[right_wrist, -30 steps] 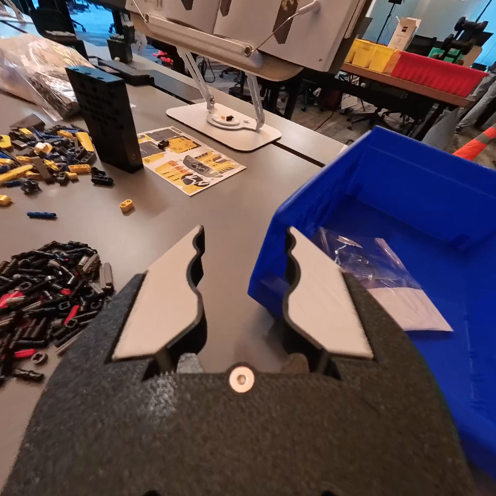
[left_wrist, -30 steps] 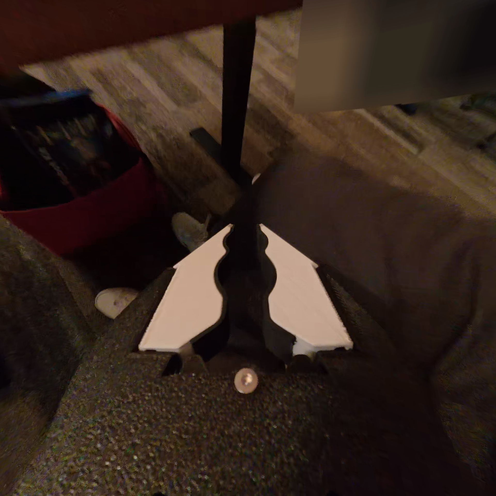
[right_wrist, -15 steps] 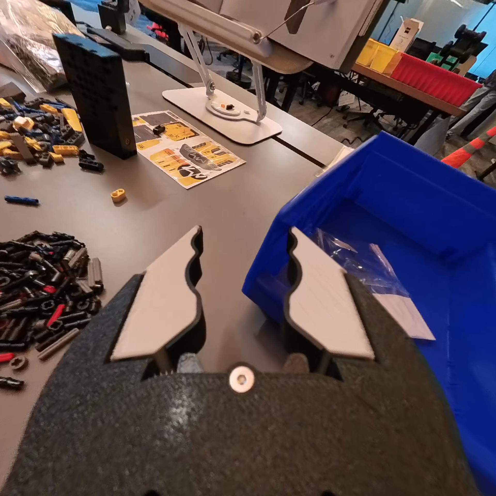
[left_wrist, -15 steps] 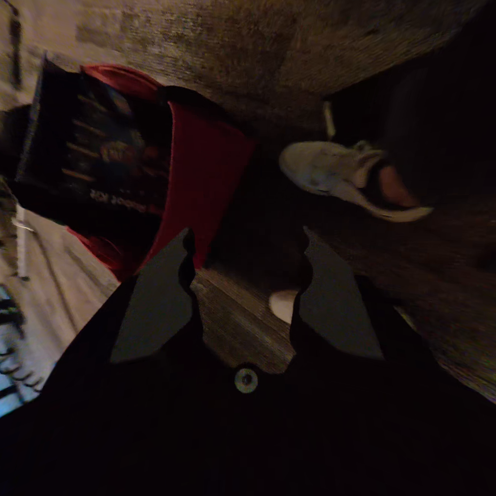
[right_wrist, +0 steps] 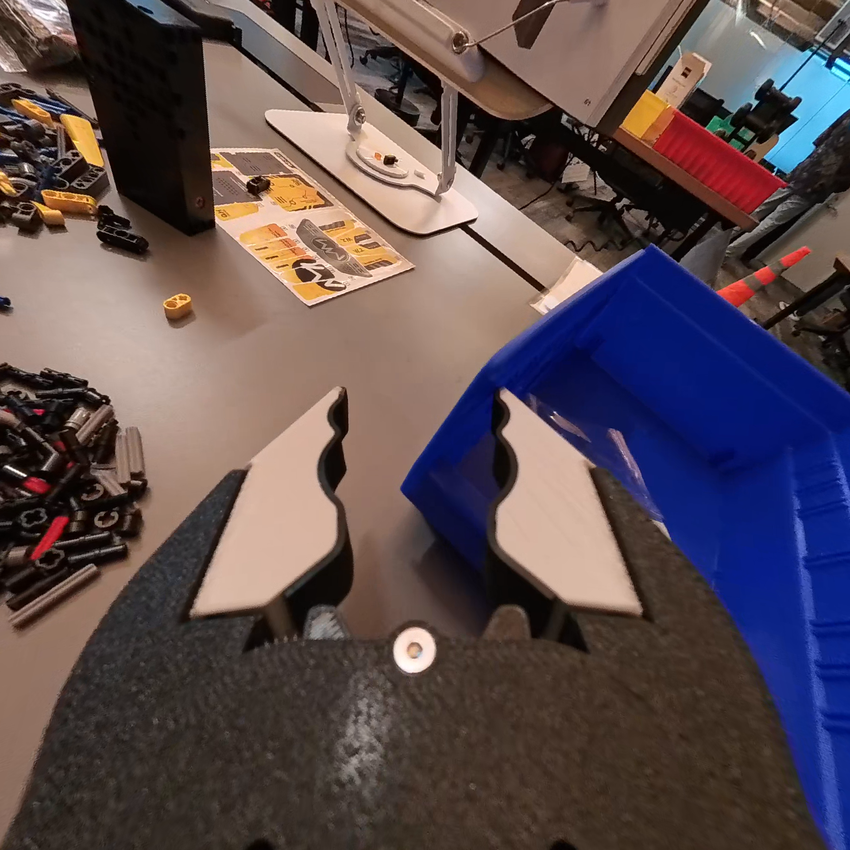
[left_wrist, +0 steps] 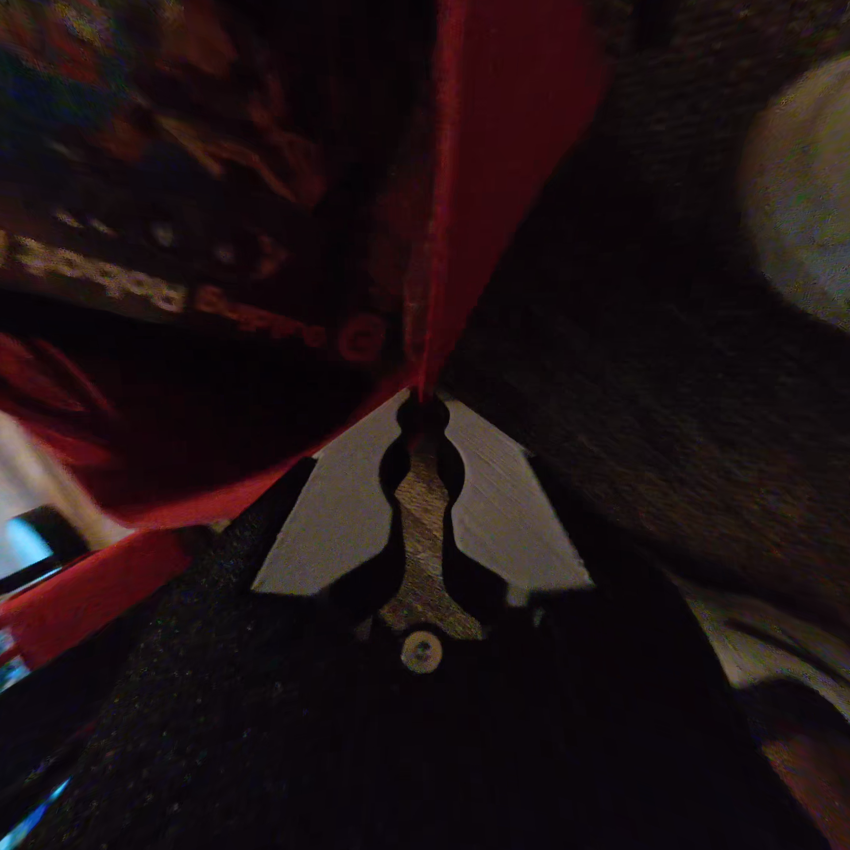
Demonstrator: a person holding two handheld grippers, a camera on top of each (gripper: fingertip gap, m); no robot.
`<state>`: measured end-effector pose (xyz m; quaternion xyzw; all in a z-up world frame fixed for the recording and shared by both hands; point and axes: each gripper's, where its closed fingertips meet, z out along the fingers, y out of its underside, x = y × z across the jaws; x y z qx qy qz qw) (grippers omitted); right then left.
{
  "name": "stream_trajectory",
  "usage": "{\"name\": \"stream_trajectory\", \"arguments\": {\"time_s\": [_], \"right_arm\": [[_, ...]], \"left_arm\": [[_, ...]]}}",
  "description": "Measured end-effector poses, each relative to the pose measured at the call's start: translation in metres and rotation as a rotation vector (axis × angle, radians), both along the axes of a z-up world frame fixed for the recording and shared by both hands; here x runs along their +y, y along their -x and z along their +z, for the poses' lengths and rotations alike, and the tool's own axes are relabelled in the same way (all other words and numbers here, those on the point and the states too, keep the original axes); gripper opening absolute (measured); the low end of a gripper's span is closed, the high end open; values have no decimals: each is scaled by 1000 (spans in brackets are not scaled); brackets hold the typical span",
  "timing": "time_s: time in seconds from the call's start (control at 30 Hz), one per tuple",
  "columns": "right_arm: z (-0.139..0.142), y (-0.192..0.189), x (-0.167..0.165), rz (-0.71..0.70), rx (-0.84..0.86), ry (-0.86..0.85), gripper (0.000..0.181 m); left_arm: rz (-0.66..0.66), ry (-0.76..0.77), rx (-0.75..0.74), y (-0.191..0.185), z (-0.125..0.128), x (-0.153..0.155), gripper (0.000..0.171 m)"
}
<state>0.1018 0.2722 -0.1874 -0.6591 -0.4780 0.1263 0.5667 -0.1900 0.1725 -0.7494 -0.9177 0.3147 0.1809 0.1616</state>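
Left hand-held gripper (left_wrist: 422,400) clenched on the red bin (left_wrist: 501,138) wall; right hand-held gripper (right_wrist: 418,404) released, straddling the blue bin (right_wrist: 690,368) corner on the bench (right_wrist: 322,358).

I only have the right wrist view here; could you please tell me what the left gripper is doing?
Observer: The left gripper is shut, with its tips at the rim of a red bin. I cannot tell whether it pinches the rim.
Operator: What is in that bin?
Observer: A dark printed box, which is blurred.
Operator: Is anything beside it?
Observer: A pale rounded shape sits to the right, in dim light.
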Motion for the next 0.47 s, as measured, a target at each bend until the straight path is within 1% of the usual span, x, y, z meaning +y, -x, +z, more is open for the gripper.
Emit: {"name": "stream_trajectory", "arguments": {"time_s": [0.03, 0.07, 0.1, 0.13, 0.23, 0.27, 0.3, 0.33, 0.4, 0.43, 0.47], "right_arm": [[0, 0, -1, 0, 0, 0, 62], [1, 0, -1, 1, -2, -2, 62], [1, 0, -1, 1, -4, -3, 62], [1, 0, -2, 0, -4, -1, 62], [1, 0, -3, 0, -5, 4, 62], [2, -1, -3, 0, -6, 4, 62], [2, -1, -4, 1, -6, 4, 63], [2, -1, -4, 1, -4, 6, 63], [2, -1, -5, 3, 1, 9, 62], [2, -1, -5, 3, 2, 10, 62], [2, 0, -5, 3, 2, 10, 63]], "left_arm": [[-34, 29, -18, -5, -3, -17, 1], [-84, 36, 17, -7, -3, -32, 1], [-137, 32, 76, -7, 2, -43, 1], [-171, 42, 102, -8, 7, -54, 2], [-164, 60, 17, -24, 28, -83, 1], [-178, 88, -6, -32, 31, -96, 1], [-220, 128, -14, -42, 31, -112, 1], [-294, 169, -2, -54, 28, -131, 1], [-489, 259, 37, -77, 16, -168, 1], [-555, 300, 23, -87, 11, -185, 3], [-559, 323, -66, -103, 12, -199, 4]]}}
